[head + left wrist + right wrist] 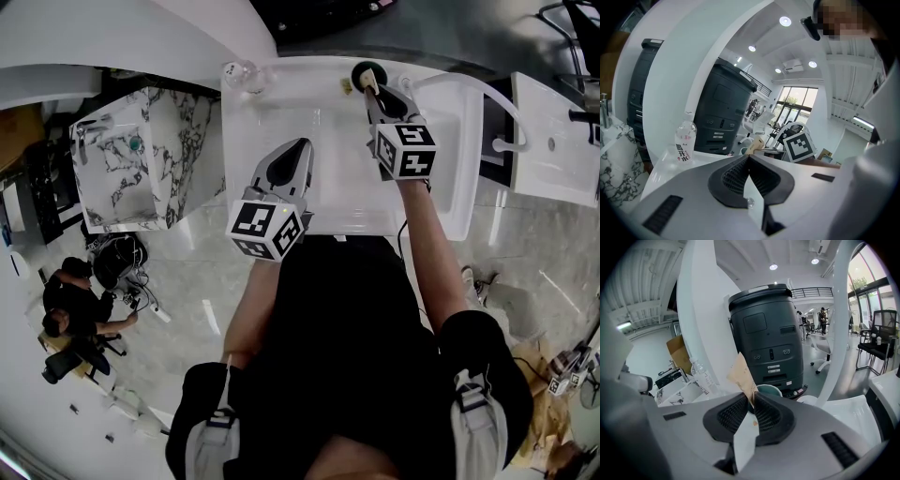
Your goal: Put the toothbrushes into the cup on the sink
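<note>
**Brown-sleeved toothbrush [742,375] at the mouth of the cup [769,390]**

My right tongs [752,399] were clamped on the toothbrush. The ribbed pads pinched its lower end, so the flat sleeve, which looked like brown paper, stood up out of the jaws and leaned left. In the head view its free end lay right at the mouth of the dark cup, which stood at the back edge of the white sink [309,122]. Whether that end was inside the rim, I could not tell. My left tongs [749,158] were shut with nothing between them, over the basin and apart from the cup. A clear water bottle [683,145] stood at the sink's far left corner, away from the cup.

I judged the toothbrush light and thin, stiff along its length, with a sleeve that would crease or swivel under a careless squeeze. Paper against ribbed pads seemed unlikely to slip. A hold low on the handle suited it, leaving most of the length free to drop into the cup. The cup itself looked light enough to tip if the tongs nudged its rim.
</note>
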Tool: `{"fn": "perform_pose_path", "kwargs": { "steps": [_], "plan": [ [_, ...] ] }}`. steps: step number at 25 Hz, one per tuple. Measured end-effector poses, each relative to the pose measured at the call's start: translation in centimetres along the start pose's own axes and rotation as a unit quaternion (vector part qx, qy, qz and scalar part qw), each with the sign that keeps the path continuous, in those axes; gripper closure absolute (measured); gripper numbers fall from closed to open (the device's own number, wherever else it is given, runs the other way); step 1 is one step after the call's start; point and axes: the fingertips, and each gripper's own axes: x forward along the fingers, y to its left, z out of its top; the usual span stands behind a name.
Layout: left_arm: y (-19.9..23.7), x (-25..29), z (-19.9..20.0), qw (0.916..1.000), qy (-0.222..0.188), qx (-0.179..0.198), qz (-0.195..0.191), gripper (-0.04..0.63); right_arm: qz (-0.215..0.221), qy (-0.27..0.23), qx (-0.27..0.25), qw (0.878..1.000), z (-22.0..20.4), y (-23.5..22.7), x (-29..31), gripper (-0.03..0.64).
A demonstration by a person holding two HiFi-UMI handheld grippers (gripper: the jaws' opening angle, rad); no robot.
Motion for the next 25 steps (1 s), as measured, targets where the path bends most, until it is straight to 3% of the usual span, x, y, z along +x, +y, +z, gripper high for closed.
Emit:
{"fn": "perform_pose_path", "kwargs": {
  "steps": [7, 25],
  "plan": [
    [-0.7, 0.1, -0.2, 1.0000, 0.002, 0.001, -0.003, 0.581, 0.014, -0.004, 0.001, 1.000, 0.2, 0.3, -0.3, 0.529],
    [-3.7, -0.1, -0.4, 0.9999, -0.008, 0.007, 0.001, 0.581, 0.047, -0.014, -0.014, 0.999, 0.6, 0.5, -2.8, 0.526]
  ]
}}
